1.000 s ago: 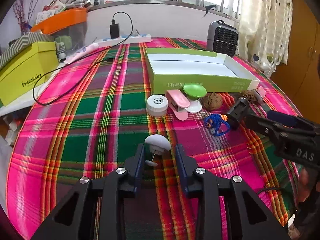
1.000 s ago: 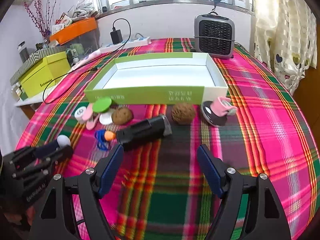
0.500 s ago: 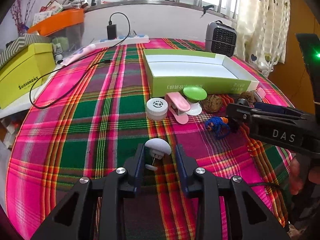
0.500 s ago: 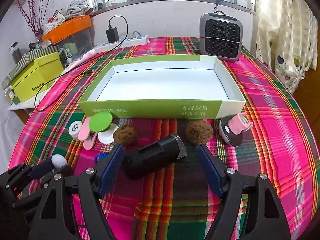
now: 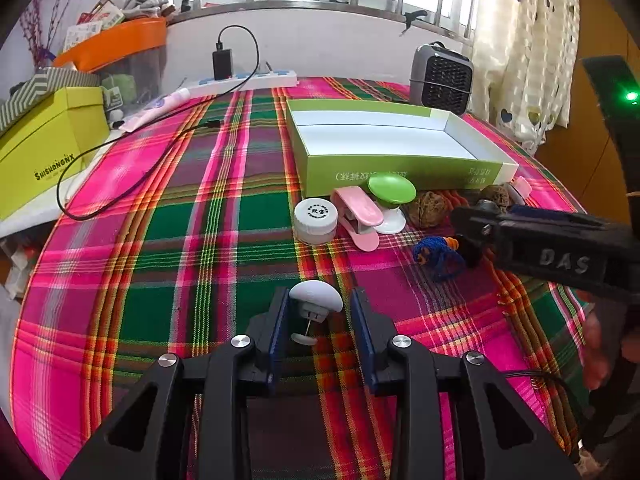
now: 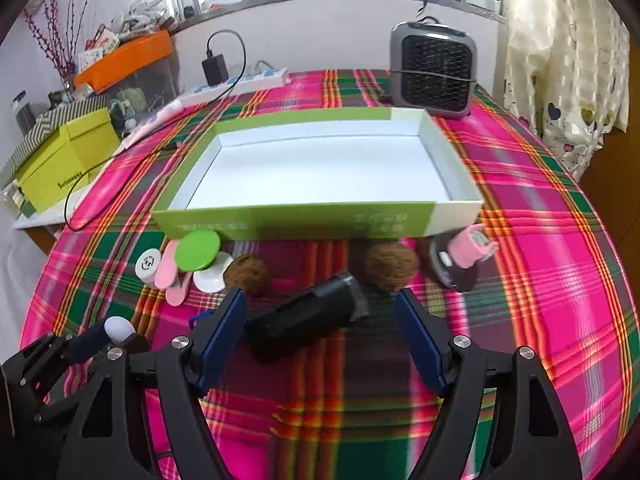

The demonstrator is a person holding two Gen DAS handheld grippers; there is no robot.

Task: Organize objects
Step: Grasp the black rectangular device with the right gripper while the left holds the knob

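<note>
Black cylinder, flashlight-like, lies on the plaid cloth btwn the right gripper's blue pads, tilted diagonally w/ its capped end toward the tray. Jaws stand wide apart, nothing touched yet. Left gripper is clamped on a small white mushroom-shaped piece, held just above the cloth; the piece's cap pokes up btwn the pads.

Step in hand, as I read it: right claw takes the cylinder, then it goes into the green-and-white tray, which looks empty.

How to do it well:
- Cylinder sits askew to the jaw line, so roll the wrist til the pads face its long sides, not its ends.
- Come down so the pads straddle the mid-body; round + smooth-looking, prob rolls or slips if pinched off-centre.
- Left-hand walnut sits just beside the left pad; right-hand walnut near the capped end. Don't nudge either.
- Lift clear of the tray's near wall before moving in.
- Keep left claw's piece steady, away from right claw's path.

Count, both views:
- walnuts: 2
- black cylinder: 1
- white jar: 1
- pink clip: 1
- green-topped mushroom piece on white base: 1
- white mushroom piece: 1
- blue-orange knitted bit: 1
- pink-and-dark item at tray's right corner: 1
- tray: 1
</note>
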